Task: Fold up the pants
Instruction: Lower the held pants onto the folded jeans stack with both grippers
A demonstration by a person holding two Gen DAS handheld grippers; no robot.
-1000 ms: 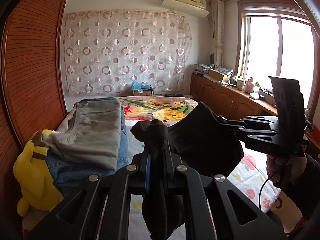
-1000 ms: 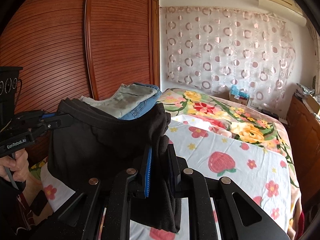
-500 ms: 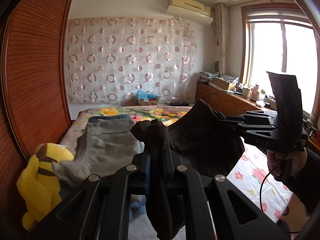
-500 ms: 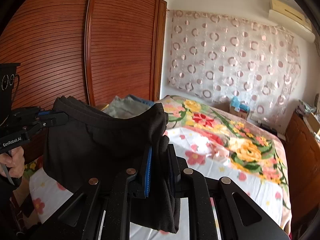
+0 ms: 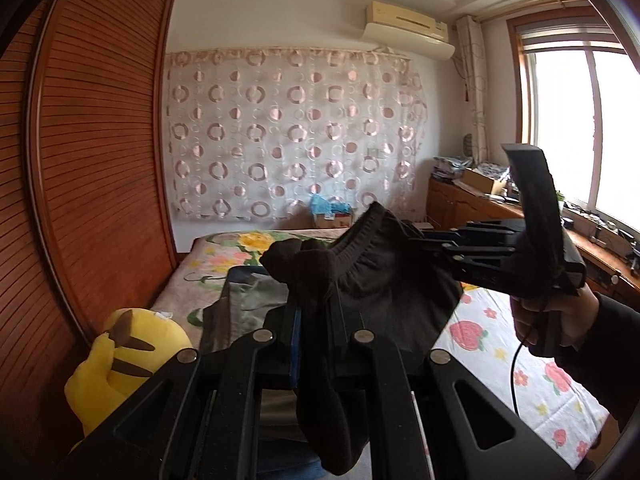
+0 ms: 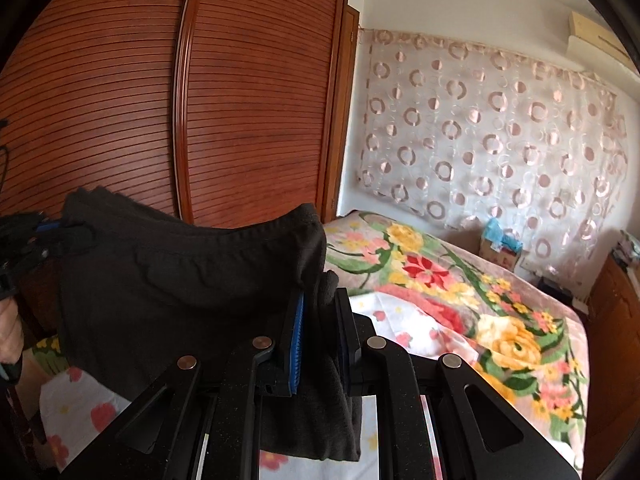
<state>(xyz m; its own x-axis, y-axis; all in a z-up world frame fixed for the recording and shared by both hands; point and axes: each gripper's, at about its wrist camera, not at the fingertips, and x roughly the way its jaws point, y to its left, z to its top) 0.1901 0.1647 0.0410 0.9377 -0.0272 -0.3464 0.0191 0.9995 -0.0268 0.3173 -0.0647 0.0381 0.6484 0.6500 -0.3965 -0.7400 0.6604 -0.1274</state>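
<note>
Both grippers are being swung across the flowered bed [image 6: 500, 332], so the stack of folded pants [image 5: 248, 304] is being seen lower and nearer the yellow plush toy [image 5: 128, 360] than a second earlier. Black pants [image 5: 384, 292] are being held in the air above the bed, stretched by the waistband between the left gripper [image 5: 316, 320] and the right gripper [image 6: 320, 320], each being kept clenched on one end, probably so the garment hangs flat for folding.

Black pants [image 5: 380, 284], floral bedspread [image 6: 460, 300], yellow plush [image 5: 124, 356]
</note>
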